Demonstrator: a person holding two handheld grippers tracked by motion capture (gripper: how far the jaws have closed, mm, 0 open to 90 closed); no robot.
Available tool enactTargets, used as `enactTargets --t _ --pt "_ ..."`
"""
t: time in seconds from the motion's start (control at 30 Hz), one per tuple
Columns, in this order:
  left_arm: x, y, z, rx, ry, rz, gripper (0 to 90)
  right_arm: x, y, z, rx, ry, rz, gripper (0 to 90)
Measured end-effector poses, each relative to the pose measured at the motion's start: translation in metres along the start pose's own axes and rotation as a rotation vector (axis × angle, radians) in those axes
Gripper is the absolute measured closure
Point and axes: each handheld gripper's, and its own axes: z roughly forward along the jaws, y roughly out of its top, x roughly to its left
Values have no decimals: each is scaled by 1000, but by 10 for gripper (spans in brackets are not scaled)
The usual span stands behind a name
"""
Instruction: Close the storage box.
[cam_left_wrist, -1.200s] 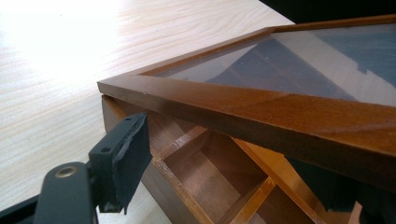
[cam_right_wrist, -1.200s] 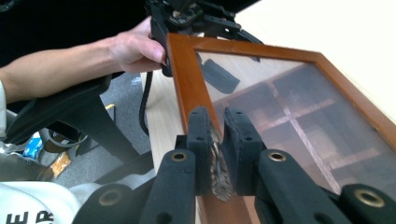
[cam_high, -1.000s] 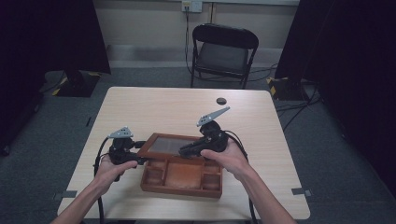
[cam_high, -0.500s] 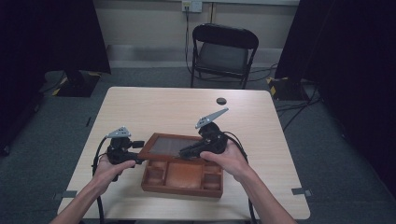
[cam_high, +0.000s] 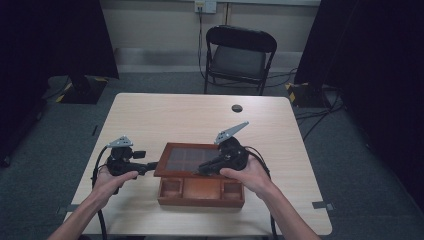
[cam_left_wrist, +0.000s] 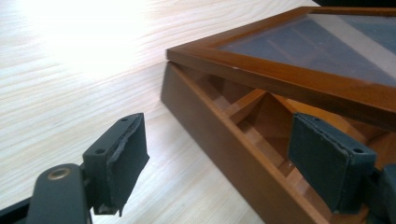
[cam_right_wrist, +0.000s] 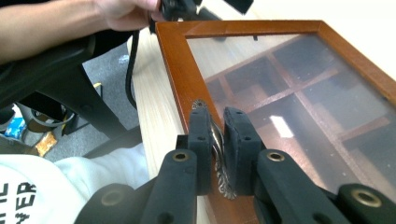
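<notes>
A pale wooden table (cam_high: 200, 117) carries the wooden box (cam_high: 200, 192) at its near edge. The glass lid (cam_high: 187, 159) is held raised by the right gripper (cam_right_wrist: 218, 140), clamped on its metal clasp (cam_right_wrist: 219, 161). The left gripper (cam_left_wrist: 224, 158), jaws wide, straddles the box's left wall.

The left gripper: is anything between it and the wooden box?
Nothing visible is. The left gripper is open at the wooden box's side wall, one pad on each side of it, under the raised glass lid. The right gripper holds that lid up by its metal clasp.
</notes>
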Motion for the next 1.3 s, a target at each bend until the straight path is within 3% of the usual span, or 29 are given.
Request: enactTargets --t 0.37,1.3 --pt "7 0 -2 -13 4 -23 198 8 -11 11 29 -27 -23 820" --pt "12 -3 -2 -14 17 -46 198 7 -44 53 150 -34 -45 825"
